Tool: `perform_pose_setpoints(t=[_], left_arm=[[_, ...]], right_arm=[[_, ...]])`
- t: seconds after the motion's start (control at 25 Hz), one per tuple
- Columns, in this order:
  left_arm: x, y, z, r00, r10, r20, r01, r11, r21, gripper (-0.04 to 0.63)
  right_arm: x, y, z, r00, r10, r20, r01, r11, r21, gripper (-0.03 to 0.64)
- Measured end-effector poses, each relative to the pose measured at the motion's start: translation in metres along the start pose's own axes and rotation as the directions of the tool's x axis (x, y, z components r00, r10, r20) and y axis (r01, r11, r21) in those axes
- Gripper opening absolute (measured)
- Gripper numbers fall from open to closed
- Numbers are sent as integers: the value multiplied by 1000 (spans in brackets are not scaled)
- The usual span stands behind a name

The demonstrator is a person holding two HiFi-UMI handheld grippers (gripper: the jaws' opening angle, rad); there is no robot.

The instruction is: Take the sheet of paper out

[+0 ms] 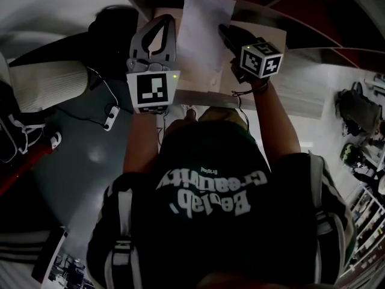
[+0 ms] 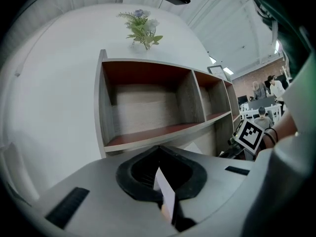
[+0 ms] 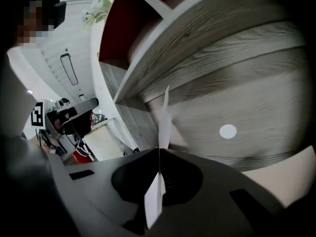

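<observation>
Head view: we hold the thin white sheet of paper (image 1: 203, 35) between left gripper (image 1: 163, 21) and right gripper (image 1: 222, 30), before the grey wooden shelf (image 1: 289, 86).

Left gripper view: jaws clamped on its edge.

Right gripper view: likewise.

We judge it light, floppy and tearable, so opposite side edges suit best.

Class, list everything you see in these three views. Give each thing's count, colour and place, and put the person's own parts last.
sheet of paper: one, white, between the two grippers, in front of the shelf unit
shelf unit: one, grey wood with red-brown boards, against the white wall
flower sprig: one, green with pale blooms, on top of the shelf unit
round sticker: one, white, on a wood panel of the shelf unit
left gripper: one, grey, jaws shut on the sheet of paper
right gripper: one, dark, jaws shut on the sheet of paper
</observation>
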State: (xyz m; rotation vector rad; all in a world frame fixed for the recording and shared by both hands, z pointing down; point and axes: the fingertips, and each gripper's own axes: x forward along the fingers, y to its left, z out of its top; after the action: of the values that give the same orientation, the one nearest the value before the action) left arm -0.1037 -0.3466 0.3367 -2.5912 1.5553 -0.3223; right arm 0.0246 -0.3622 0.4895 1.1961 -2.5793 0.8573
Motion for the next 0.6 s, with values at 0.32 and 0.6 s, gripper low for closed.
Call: perform_pose_setpoints(t=[0.32,0.6], left_arm=[[-12,-5,-2,998,-64,-8,64,998,15,18],[-15,-19,-3,993,-115,1,115,992,-46,18]], right_arm=[[-37,28,8,992,-103,77,110,990,-89,34],[-72,41,24,972,-190,136,216,953,-213,34]])
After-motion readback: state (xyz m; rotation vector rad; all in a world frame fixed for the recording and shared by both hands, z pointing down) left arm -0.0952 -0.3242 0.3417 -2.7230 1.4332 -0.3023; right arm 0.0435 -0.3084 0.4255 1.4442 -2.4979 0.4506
